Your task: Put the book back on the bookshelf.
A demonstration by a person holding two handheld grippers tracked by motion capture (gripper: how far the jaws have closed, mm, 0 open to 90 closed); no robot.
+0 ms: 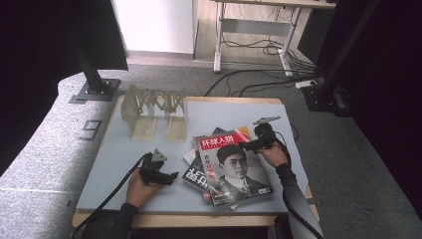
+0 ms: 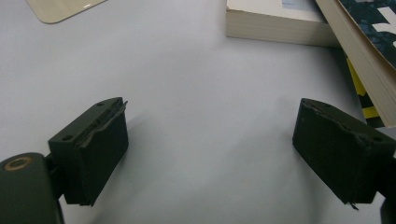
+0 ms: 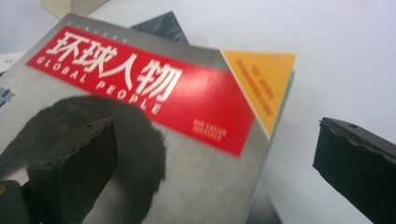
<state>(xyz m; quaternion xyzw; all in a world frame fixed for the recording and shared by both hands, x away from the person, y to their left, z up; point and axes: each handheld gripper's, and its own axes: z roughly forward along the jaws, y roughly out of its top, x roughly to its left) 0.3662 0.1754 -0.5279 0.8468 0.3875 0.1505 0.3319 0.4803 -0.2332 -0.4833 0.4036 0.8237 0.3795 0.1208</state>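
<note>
A stack of magazines (image 1: 226, 172) lies on the right half of the grey table top (image 1: 119, 164). The top magazine (image 1: 234, 167) has a red title banner and a portrait on its cover. My right gripper (image 1: 245, 145) is open at that magazine's far right corner. In the right gripper view the cover (image 3: 140, 93) lies under the left jaw, bare table under the right jaw, and the right gripper (image 3: 217, 126) holds nothing. My left gripper (image 1: 172, 176) rests open on the table just left of the stack. Between the left gripper (image 2: 212, 109) jaws is only table, with magazine edges (image 2: 280, 23) ahead.
A beige folding rack (image 1: 155, 107) stands at the back left of the table; its base corner (image 2: 60, 7) is visible in the left gripper view. Black frame posts (image 1: 92, 74) flank the table. Cables (image 1: 259, 84) and a desk frame are on the floor behind.
</note>
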